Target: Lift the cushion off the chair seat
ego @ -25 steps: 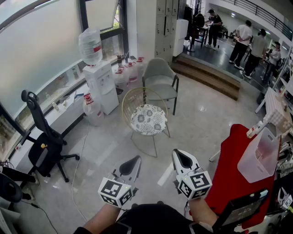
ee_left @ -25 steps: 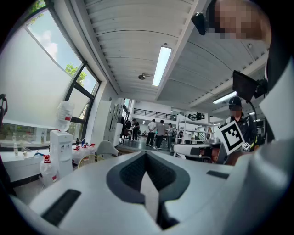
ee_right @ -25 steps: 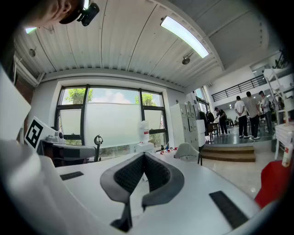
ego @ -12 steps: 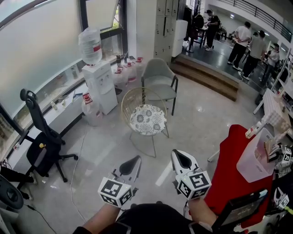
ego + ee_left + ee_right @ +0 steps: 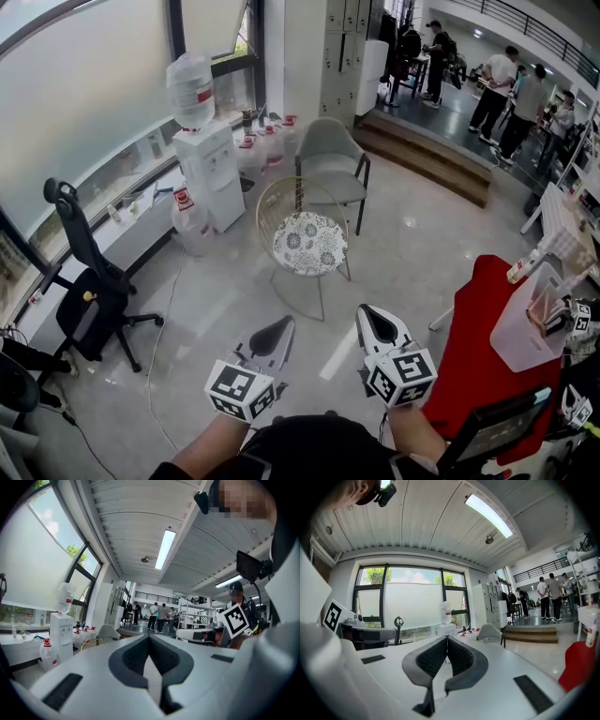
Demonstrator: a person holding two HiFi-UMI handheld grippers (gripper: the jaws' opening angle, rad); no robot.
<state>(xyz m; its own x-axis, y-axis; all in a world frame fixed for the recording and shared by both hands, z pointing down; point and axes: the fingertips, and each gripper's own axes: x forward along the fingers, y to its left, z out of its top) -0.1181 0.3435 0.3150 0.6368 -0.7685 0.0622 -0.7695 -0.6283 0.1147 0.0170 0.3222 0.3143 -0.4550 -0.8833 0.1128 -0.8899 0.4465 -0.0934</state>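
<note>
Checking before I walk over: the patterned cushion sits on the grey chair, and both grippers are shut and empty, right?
Not quite. The head view shows the patterned cushion on the wire chair in front of the grey chair. The left gripper and right gripper are indeed shut and empty.

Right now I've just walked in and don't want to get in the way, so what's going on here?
A person stands on the open floor holding a left gripper and a right gripper, both shut and empty, pointed roughly level. The patterned cushion lies untouched on the wire chair, well ahead of both grippers. The lift has not begun.
</note>
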